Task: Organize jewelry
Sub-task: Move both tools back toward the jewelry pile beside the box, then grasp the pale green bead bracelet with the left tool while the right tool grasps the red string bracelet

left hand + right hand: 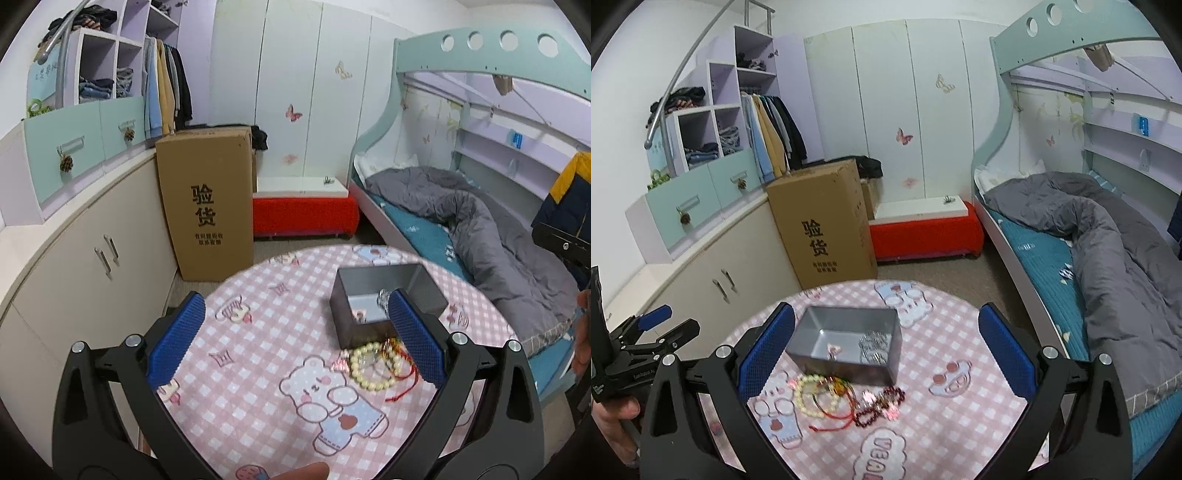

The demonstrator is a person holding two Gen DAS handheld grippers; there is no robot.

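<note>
A grey metal box (846, 341) stands on the round table with the pink checked cloth (945, 410); a silver chain (873, 349) and a small pink piece lie inside it. In front of the box lie a cream bead bracelet (807, 397), a red cord (834, 415) and a dark red bead bracelet (882, 404). My right gripper (886, 332) is open and empty, above the pile. My left gripper (295, 325) is open and empty; the box (380, 306) and the cream bracelet (371, 369) sit by its right finger. The left gripper (661, 325) also shows at the left edge of the right wrist view.
A tall cardboard box (827, 225) stands on the floor behind the table, beside low cabinets (713, 273). A red bench (923, 232) sits at the far wall. A bunk bed with a grey duvet (1108, 240) runs along the right.
</note>
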